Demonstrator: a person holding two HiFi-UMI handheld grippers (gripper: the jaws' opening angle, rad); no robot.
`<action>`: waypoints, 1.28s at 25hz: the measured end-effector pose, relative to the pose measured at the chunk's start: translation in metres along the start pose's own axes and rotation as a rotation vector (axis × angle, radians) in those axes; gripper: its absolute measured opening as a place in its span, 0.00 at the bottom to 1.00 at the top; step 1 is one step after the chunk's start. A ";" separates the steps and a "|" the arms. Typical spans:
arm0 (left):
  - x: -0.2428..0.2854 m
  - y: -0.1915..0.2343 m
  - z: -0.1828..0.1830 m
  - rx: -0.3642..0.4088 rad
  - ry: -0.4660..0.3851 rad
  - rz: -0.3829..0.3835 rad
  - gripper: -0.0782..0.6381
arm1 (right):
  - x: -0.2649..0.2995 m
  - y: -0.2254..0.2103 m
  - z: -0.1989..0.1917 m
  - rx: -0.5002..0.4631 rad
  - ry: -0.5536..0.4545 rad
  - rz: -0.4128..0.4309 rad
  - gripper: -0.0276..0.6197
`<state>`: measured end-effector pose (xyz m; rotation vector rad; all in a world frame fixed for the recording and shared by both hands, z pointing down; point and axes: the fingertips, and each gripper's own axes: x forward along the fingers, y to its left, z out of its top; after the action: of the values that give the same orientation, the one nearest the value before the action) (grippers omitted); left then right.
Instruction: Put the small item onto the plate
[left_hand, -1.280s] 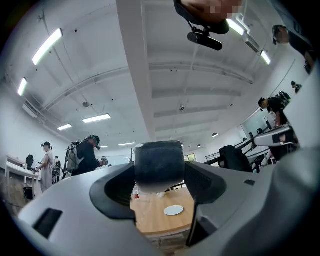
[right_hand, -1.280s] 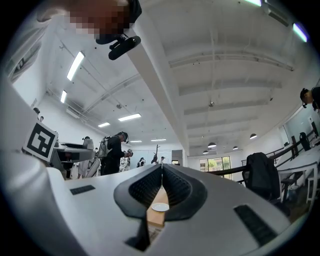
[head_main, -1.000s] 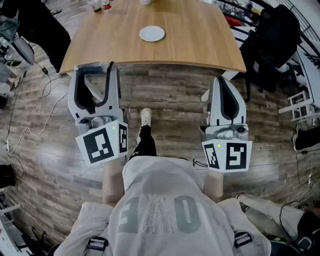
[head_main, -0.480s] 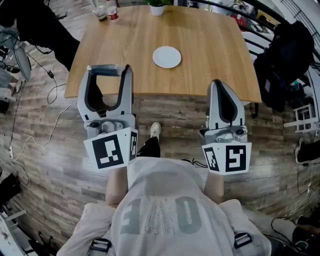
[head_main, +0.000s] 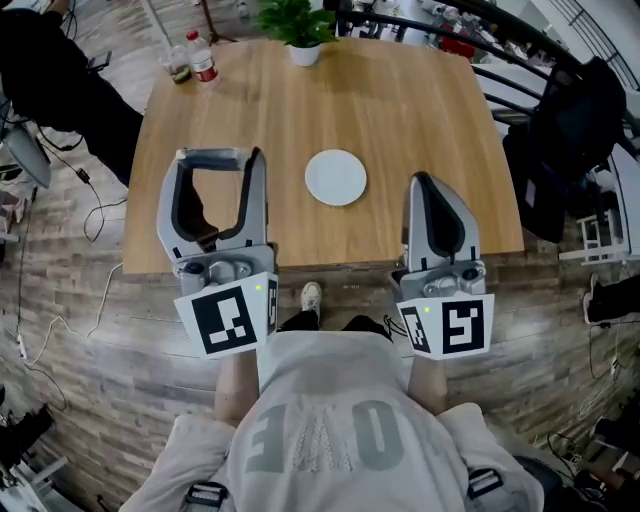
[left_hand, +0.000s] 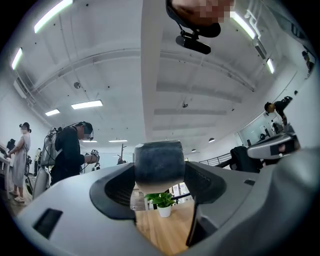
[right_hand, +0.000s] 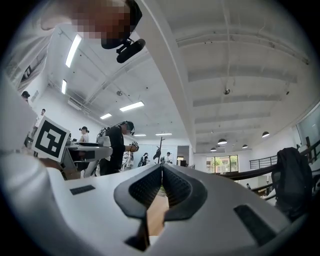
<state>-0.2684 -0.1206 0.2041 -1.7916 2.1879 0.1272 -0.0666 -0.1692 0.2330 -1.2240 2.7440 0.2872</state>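
L tongs (head_main: 215, 160) grip small item (left_hand: 159, 162) | R tongs (head_main: 422, 182) closed | both above table (head_main: 400, 100) edge

The plate (head_main: 335, 177) lies on the table (head_main: 430, 120) toward its near edge, between the left gripper (head_main: 217, 157) and the right gripper (head_main: 425, 182), which hang over that edge on either side of it. Behind the plate, at the table's far edge, stands a potted plant (head_main: 300, 30), and at the far left corner a bottle (head_main: 202, 60) with a jar (head_main: 178, 65) just to its left. A small item (left_hand: 160, 162) sits between the left gripper's jaws, above the table's left part.
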 end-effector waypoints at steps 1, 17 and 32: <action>0.009 -0.002 -0.007 -0.003 0.014 -0.007 0.54 | 0.008 -0.003 -0.004 0.000 0.011 0.002 0.07; 0.090 -0.036 -0.043 0.065 0.108 0.007 0.54 | 0.074 -0.055 -0.024 0.033 0.033 0.101 0.07; 0.124 -0.089 -0.094 0.189 0.337 -0.182 0.54 | 0.080 -0.058 -0.044 0.107 0.063 0.135 0.07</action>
<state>-0.2199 -0.2809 0.2686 -2.0053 2.1448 -0.4380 -0.0776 -0.2746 0.2532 -1.0419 2.8595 0.1149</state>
